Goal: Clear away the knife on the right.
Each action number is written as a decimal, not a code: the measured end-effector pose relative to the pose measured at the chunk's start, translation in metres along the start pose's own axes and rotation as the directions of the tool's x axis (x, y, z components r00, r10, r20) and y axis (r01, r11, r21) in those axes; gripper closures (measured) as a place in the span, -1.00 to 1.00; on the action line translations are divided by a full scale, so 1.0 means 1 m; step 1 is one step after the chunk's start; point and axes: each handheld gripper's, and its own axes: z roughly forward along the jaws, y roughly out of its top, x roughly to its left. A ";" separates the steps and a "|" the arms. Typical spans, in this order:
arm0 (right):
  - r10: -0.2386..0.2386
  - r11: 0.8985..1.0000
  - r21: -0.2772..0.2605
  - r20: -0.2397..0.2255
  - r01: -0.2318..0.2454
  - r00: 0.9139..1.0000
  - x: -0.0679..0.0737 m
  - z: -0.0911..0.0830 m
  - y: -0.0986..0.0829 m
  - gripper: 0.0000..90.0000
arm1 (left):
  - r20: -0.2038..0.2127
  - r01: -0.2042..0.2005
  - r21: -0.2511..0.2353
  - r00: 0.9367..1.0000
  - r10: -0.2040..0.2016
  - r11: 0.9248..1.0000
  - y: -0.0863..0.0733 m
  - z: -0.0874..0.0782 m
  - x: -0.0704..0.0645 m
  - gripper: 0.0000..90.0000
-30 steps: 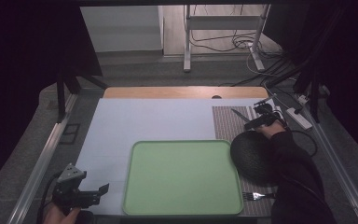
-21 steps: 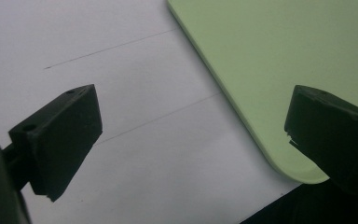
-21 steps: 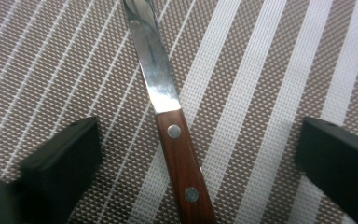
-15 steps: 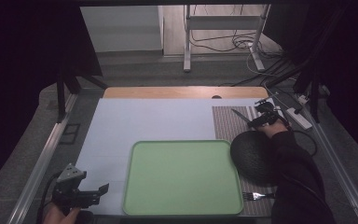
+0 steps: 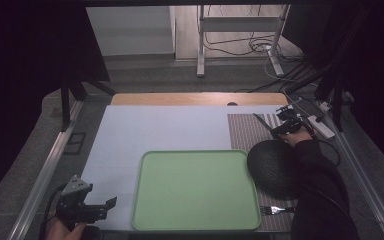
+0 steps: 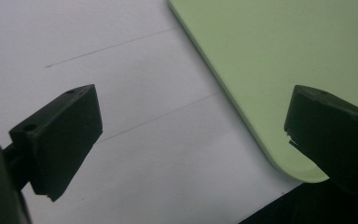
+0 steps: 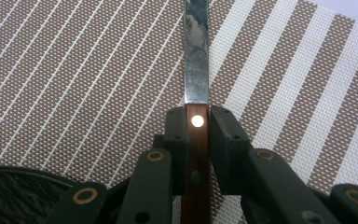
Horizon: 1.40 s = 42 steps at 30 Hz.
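Right gripper (image 7: 198, 123) clamps the knife (image 7: 196, 70) by its wooden handle, blade toward 12 o'clock over the striped placemat (image 7: 74, 79); left gripper (image 6: 191, 135) spread wide beside the green tray (image 6: 270, 60).

Table (image 5: 195, 98) (wooden far edge) under white sheet (image 5: 155, 132); on it green tray (image 5: 195, 190), striped mat (image 5: 242, 132).

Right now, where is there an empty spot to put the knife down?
The green tray is bare all over. The white sheet beyond it is bare too, as far as the wooden strip. It is crowded on the striped mat, where the right gripper holds the knife beside the black plate and the fork.
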 end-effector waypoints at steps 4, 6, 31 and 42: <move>-0.022 1.000 -0.002 -0.011 0.022 1.000 -0.002 -0.001 0.000 0.72 | -0.001 0.000 0.000 1.000 0.000 1.000 -0.001 -0.001 0.000 -0.91; -0.049 0.999 0.003 0.019 0.048 0.999 -0.003 -0.002 -0.001 0.72 | -0.002 0.000 0.000 1.000 0.000 1.000 -0.001 -0.001 0.000 -0.91; 0.012 0.995 -0.101 0.011 -0.011 1.000 -0.005 -0.038 -0.006 0.72 | -0.005 0.008 -0.007 1.000 -0.008 1.000 -0.003 -0.003 0.000 -0.91; 0.007 0.994 -0.108 -0.025 -0.009 1.000 0.022 -0.041 -0.009 0.72 | -0.001 0.011 -0.014 1.000 -0.011 1.000 -0.003 -0.004 0.000 -0.91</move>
